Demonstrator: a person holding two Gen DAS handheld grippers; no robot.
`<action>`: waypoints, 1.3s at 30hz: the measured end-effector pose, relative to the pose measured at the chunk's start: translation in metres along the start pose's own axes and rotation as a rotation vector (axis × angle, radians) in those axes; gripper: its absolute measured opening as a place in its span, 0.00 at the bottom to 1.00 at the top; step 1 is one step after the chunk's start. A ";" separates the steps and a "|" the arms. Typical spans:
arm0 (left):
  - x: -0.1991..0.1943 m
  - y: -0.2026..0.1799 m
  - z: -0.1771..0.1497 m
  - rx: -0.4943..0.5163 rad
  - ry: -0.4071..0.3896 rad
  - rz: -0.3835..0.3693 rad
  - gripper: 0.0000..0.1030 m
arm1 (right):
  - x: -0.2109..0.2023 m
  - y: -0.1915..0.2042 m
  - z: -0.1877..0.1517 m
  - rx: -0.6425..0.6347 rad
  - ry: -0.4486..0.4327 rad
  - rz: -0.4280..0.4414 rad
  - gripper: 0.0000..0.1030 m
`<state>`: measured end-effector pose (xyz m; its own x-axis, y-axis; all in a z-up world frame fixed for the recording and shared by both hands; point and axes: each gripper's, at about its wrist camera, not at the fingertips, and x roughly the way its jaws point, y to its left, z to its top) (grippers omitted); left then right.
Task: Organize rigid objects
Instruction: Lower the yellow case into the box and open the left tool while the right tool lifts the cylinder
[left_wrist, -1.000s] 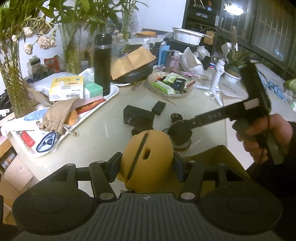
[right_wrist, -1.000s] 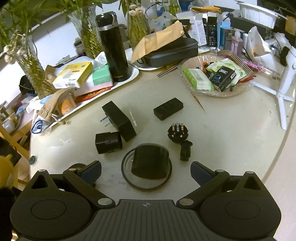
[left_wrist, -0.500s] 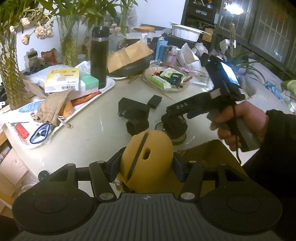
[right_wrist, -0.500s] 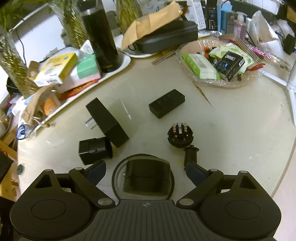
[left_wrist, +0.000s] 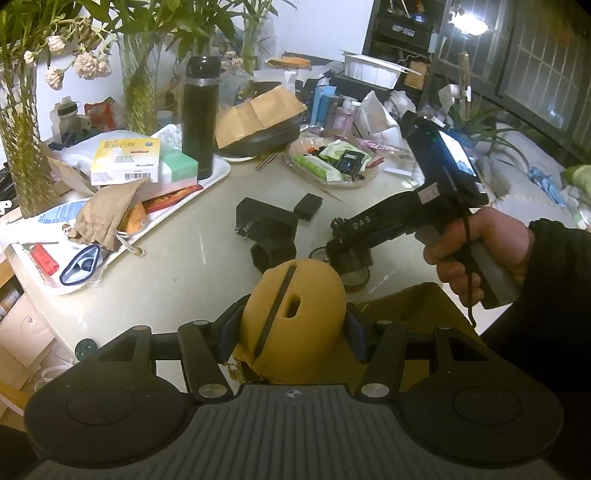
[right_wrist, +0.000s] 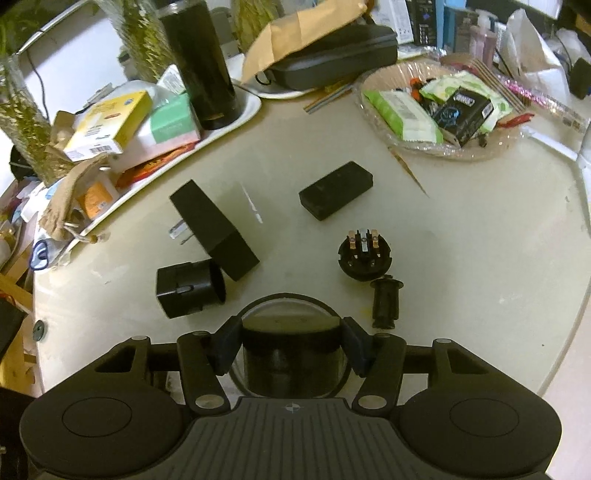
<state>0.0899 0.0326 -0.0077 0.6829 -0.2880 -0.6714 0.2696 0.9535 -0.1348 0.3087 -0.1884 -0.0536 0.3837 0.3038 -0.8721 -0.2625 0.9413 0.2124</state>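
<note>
Right hand-held gripper (right_wrist: 291, 347) pinching black block (right_wrist: 291, 354), near table edge (right_wrist: 565, 332)

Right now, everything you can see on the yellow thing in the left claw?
The yellow object is a rounded, dome-like piece with a matte, rubbery or plastic look. A dark narrow slot runs diagonally across its face, with a small oblong hole beside it. It sits between the left claw's blue pads, which press its two sides, held above the table edge with an open cardboard box just behind it. Its underside is hidden.
</note>
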 end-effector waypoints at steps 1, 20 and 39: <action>-0.001 -0.001 0.000 0.002 -0.002 0.001 0.55 | -0.003 0.001 -0.001 -0.007 -0.004 -0.001 0.58; -0.008 -0.018 0.006 0.072 0.011 0.035 0.55 | -0.075 0.010 -0.026 -0.101 -0.126 -0.003 0.58; 0.044 -0.037 -0.002 0.084 0.277 0.088 0.55 | -0.141 0.018 -0.087 -0.127 -0.151 0.078 0.58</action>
<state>0.1089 -0.0150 -0.0336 0.4979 -0.1579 -0.8527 0.2803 0.9598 -0.0141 0.1731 -0.2276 0.0350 0.4840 0.4024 -0.7771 -0.4023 0.8909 0.2107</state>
